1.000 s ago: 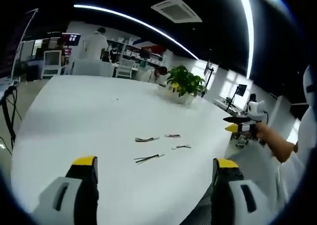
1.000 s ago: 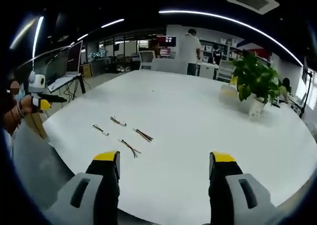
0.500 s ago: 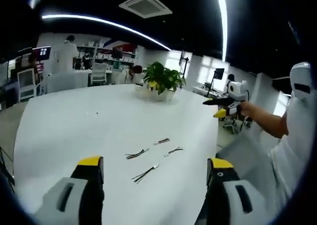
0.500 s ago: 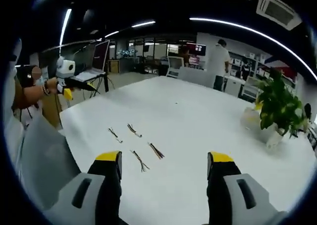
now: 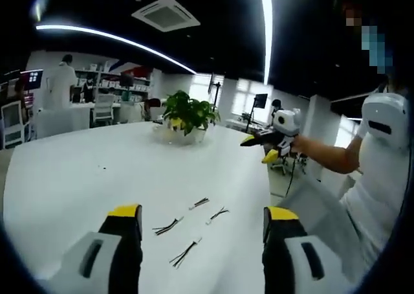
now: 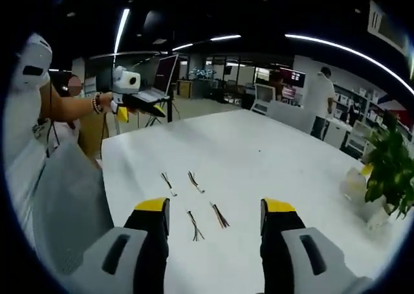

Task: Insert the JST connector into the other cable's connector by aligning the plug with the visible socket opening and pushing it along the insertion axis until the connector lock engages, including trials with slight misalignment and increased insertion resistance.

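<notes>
Several short wire cables with small connectors lie loose on the white table (image 5: 77, 177). In the left gripper view, one cable (image 5: 168, 226) lies ahead of the left jaw, two more (image 5: 199, 203) (image 5: 218, 213) lie further on, and a fourth (image 5: 184, 253) is nearest. My left gripper (image 5: 202, 216) hangs above the table edge, open and holding nothing. In the right gripper view, two cables (image 6: 167, 180) (image 6: 194, 180) lie ahead and two (image 6: 194, 224) (image 6: 218, 214) lie between the jaws. My right gripper (image 6: 215, 206) is open and holds nothing. Each gripper also shows from the side, right gripper (image 5: 268, 138) and left gripper (image 6: 132, 98), both held well above the table.
A potted plant (image 5: 184, 116) stands on the table's far side, also seen as plant (image 6: 391, 171). The table edge (image 6: 107, 177) runs near the person's body. A person in white (image 6: 320, 96) stands by desks and chairs in the background. A monitor (image 6: 163, 74) stands behind the table.
Both cameras have swung and tilted, so each view now shows more of the person and the other gripper higher up. The cables have not moved. Both grippers stay open.
</notes>
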`<action>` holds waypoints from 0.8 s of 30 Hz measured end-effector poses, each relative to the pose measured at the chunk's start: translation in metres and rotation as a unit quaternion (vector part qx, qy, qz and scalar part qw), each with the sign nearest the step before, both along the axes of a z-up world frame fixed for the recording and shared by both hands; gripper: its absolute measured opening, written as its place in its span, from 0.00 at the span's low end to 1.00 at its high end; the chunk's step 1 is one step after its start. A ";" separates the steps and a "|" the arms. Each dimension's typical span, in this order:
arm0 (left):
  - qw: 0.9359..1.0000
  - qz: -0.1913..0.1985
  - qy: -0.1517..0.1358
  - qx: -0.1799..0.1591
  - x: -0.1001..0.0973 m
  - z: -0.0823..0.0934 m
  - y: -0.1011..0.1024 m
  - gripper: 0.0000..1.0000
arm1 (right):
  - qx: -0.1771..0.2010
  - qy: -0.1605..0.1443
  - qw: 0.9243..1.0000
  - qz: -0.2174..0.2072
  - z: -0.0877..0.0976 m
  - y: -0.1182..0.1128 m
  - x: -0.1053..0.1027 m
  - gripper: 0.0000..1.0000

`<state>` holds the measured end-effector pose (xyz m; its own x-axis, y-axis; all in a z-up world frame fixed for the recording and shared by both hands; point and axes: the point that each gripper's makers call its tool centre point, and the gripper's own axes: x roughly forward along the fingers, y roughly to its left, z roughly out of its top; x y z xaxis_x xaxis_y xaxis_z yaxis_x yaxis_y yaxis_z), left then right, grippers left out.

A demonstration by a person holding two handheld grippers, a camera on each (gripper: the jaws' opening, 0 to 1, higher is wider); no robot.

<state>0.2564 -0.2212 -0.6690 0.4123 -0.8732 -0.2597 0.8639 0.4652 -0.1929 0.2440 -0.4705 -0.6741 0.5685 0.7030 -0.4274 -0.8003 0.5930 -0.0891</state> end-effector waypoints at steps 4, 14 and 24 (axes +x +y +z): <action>1.000 -0.018 -0.015 -0.012 0.004 0.003 -0.008 0.67 | 0.006 0.000 1.000 0.028 0.001 0.009 0.004 0.51; 0.998 -0.034 -0.037 -0.041 0.016 -0.010 -0.022 0.58 | -0.011 0.007 0.996 0.093 -0.019 0.033 0.013 0.43; 0.998 -0.054 -0.013 -0.021 0.030 -0.052 -0.050 0.50 | -0.026 0.045 0.992 0.116 -0.058 0.049 0.024 0.42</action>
